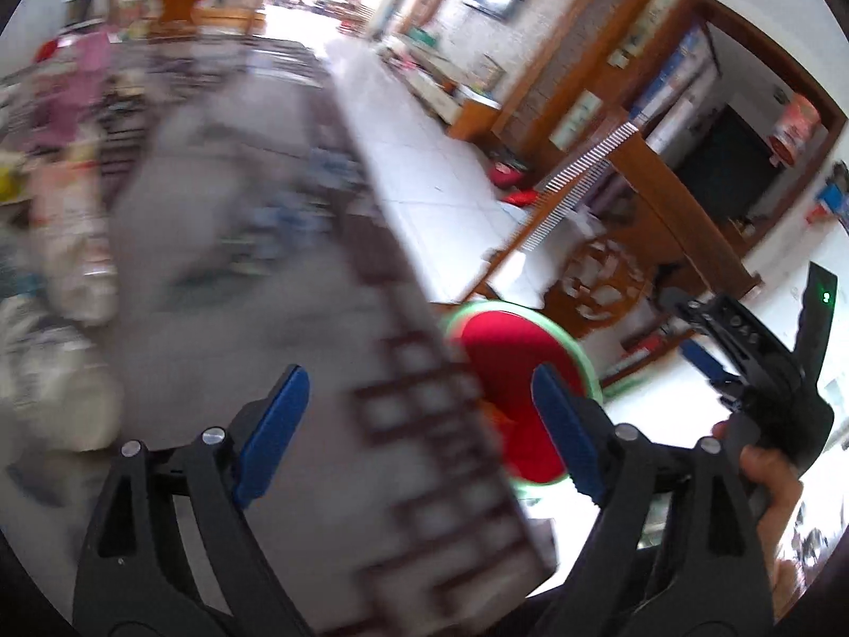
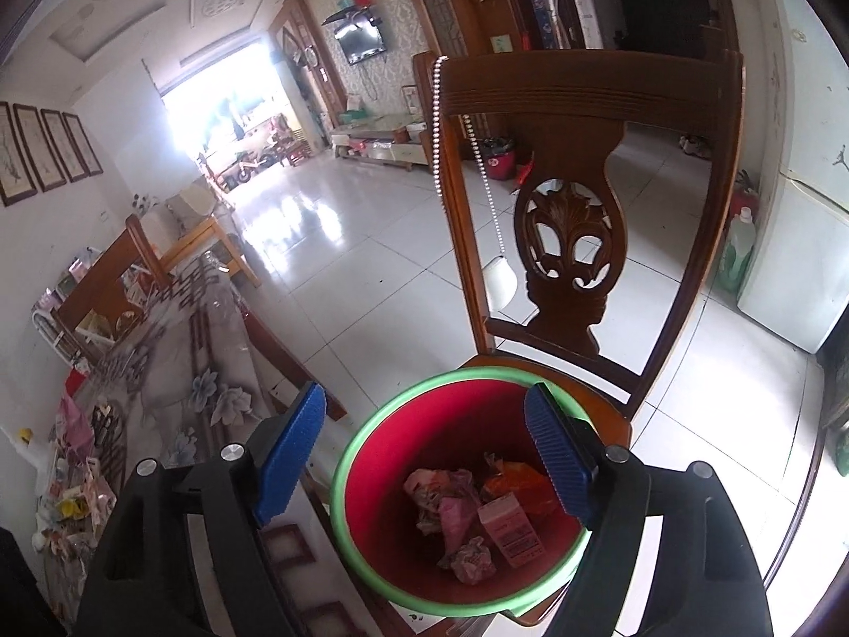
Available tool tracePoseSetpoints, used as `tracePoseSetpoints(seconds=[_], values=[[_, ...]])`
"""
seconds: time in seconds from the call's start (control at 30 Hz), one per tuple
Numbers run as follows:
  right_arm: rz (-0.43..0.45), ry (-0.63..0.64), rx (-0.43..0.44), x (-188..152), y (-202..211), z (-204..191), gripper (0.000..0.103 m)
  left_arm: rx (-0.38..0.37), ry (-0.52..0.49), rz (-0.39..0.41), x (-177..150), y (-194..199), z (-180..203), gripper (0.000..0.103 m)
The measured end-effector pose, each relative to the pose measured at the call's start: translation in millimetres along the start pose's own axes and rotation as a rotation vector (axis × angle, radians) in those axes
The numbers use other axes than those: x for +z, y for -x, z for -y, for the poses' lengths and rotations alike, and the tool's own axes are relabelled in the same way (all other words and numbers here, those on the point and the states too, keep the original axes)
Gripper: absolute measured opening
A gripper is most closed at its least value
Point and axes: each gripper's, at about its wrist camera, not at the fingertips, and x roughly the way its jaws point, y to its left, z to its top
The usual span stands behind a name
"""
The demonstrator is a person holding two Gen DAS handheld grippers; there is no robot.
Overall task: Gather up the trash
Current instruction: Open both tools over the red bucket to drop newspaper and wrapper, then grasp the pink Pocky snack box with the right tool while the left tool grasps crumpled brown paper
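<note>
Red-lined bucket (image 2: 456, 499) is perched on the chair seat (image 2: 610, 424), trash (image 2: 477, 509) inside; both claws, left (image 1: 419, 430) and right (image 2: 424, 451), are spread, empty. It could be tipped if knocked.

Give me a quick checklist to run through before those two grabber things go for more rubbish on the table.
1. Right gripper empty, fingers apart: ok.
2. Left gripper empty, fingers apart: ok, nothing is pinched between them.
3. Red bin upright on the wooden chair: ok.
4. Dropped trash inside the bin, including the pink carton and crumpled wrappers: ok.
5. Room left in the bin: ok, only the bottom is covered.
6. Next piece picked out on the table: cannot tell; the left view is blurred, and the litter along the table's far edge is too small to sort.
</note>
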Motion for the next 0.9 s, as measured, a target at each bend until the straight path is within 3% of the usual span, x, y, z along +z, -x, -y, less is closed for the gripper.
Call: tracePoseSetpoints(seconds=[0.2,0.33,0.57,0.67,0.77,0.83,0.9], values=[[-0.045,0.085,0.049,-8.6,-3.5,-36.2,0.078,0.209,0.095,0.096,4.3,54.0,-91.7,0.084],[-0.05,0.162,0.069,-17.0,-2.4,-68.1,0.079,0.283,0.217,0.128,20.2,74.5,-152.6,0.084],[-0.067,0.276,0.103,-33.2,-3.3,-123.4,0.079,0.286,0.239,-0.012,49.5,38.9,-199.9,0.083],[-0.077,0.327,0.115,-42.1,-4.4,-146.6,0.079,0.293,0.255,-0.021,46.2,37.9,-213.2,0.083],[-0.09,0.377,0.124,-50.5,-7.1,-168.1,0.079,0.333,0.201,-0.066,37.8,38.6,-225.4,0.063],[-0.099,0.403,0.132,-56.3,-8.7,-180.8,0.08,0.347,0.182,-0.077,29.2,46.3,-233.7,0.041],[-0.111,0.429,0.144,-62.4,-10.5,-194.1,0.08,0.359,0.177,-0.076,20.4,59.7,-243.0,0.039]])
